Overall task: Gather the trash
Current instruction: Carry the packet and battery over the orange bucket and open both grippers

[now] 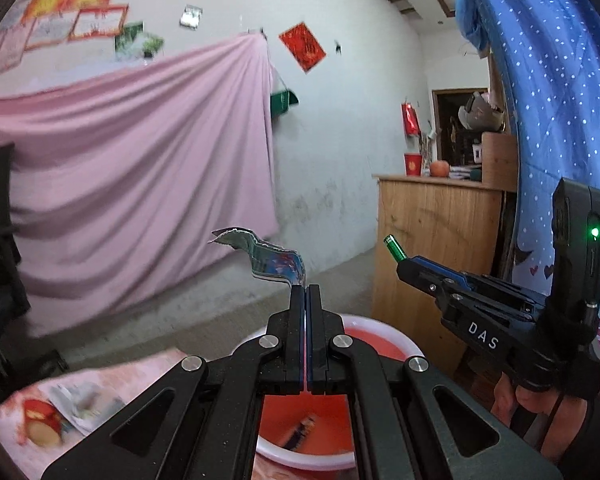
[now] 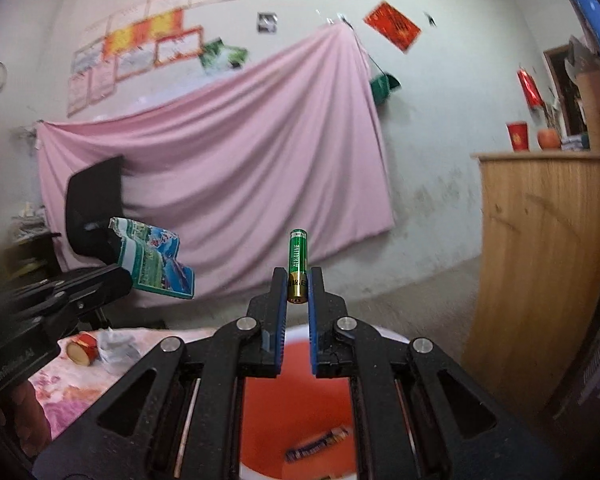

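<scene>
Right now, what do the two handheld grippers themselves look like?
Both are black linkage frames with silver pivot pins and blue-lined fingers. The right gripper bears white letters "DAS", a green light on its black camera housing and a thin black cable below. The left gripper carries blurred white lettering.

Floral cloth [image 2: 80, 376] bears red can [image 2: 82, 349], crumpled paper [image 2: 114, 347].
</scene>
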Tool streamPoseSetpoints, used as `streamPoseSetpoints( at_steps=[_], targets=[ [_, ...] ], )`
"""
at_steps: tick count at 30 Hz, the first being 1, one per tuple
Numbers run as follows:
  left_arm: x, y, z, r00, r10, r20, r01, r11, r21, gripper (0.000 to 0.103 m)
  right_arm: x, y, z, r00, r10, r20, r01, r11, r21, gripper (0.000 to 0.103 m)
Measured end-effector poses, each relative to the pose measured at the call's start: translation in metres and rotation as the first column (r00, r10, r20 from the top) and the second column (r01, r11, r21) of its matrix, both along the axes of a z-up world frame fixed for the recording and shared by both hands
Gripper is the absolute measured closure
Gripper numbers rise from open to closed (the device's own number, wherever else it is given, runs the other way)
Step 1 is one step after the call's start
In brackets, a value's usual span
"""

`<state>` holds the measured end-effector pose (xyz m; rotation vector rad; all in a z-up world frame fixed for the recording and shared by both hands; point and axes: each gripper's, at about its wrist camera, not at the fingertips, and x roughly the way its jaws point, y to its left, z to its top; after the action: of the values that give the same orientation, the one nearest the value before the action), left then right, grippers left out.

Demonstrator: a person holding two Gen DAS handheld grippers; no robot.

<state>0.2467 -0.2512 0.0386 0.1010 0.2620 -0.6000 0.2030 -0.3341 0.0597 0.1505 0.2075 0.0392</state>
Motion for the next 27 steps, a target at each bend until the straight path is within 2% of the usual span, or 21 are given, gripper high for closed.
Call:
streamPoseSetpoints(
  at_steps=[8,14,21,27],
  targets=[
    [0.028,-0.017,-0.024,0.984,-0.021,-0.178,0.028,0.999,0.039,0.103,0.014,-0.012,-0.022,0.99,-0.022,-0.141,0.024,1.0,0.014,0.07],
    [0.041,-0.023,-0.037,0.963,-0.011,-0.27,0.033,0.996,0.08,0.103,0.027,-0.016,-0.035,0.972,-0.013,-0.234,0.018,1.0,0.021,0.071],
    [0.057,-0.02,-0.045,0.931,0.001,-0.365,0.028,0.997,0.074,0.103,0.036,-0.018,-0.048,0.948,-0.001,-0.318,0.014,0.999,0.038,0.071],
    [0.064,-0.008,-0.048,0.906,0.009,-0.423,0.014,0.999,0.052,0.103,0.041,-0.015,-0.052,0.936,0.008,-0.352,0.005,0.999,0.036,0.07]
  ],
)
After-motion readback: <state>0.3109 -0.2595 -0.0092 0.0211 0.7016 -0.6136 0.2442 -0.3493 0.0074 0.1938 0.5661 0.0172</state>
